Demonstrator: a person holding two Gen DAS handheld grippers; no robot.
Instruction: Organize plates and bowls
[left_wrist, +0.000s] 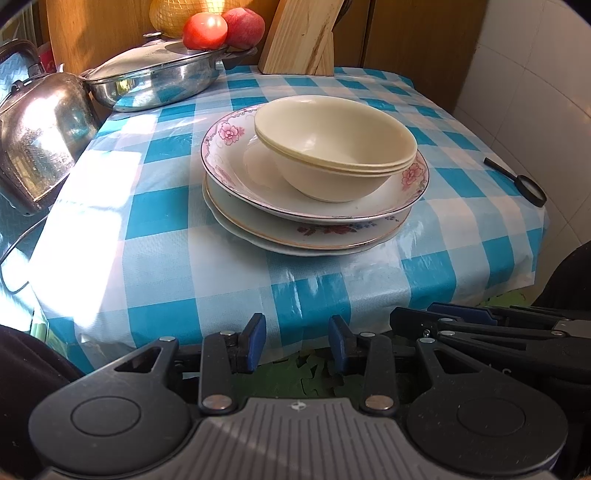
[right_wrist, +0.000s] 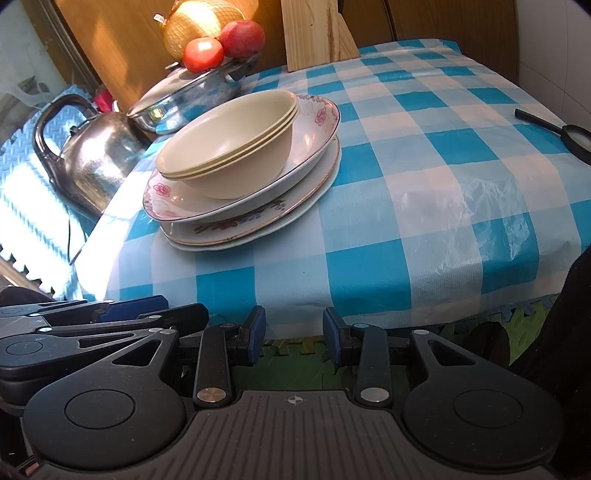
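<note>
Both pairs of fingers stood apart and held nothing: the left gripper (left_wrist: 297, 341) and right gripper (right_wrist: 294, 334) hung side by side, level, just short of the desk's (right_wrist: 369, 236) near edge. Nested cream bowls (left_wrist: 334, 147) sat on stacked floral plates (left_wrist: 314, 221) mid-desk. A kettle (left_wrist: 37, 136), lidded pan (left_wrist: 155, 81) and magnifying glass (left_wrist: 524, 184) lay around them.

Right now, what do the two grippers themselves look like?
Both match: the left gripper and right gripper have black plastic linkage arms with silver rivets, blue pads on the fingertips, round black discs either side, and a ribbed grey base with a small crosshair mark.
</note>
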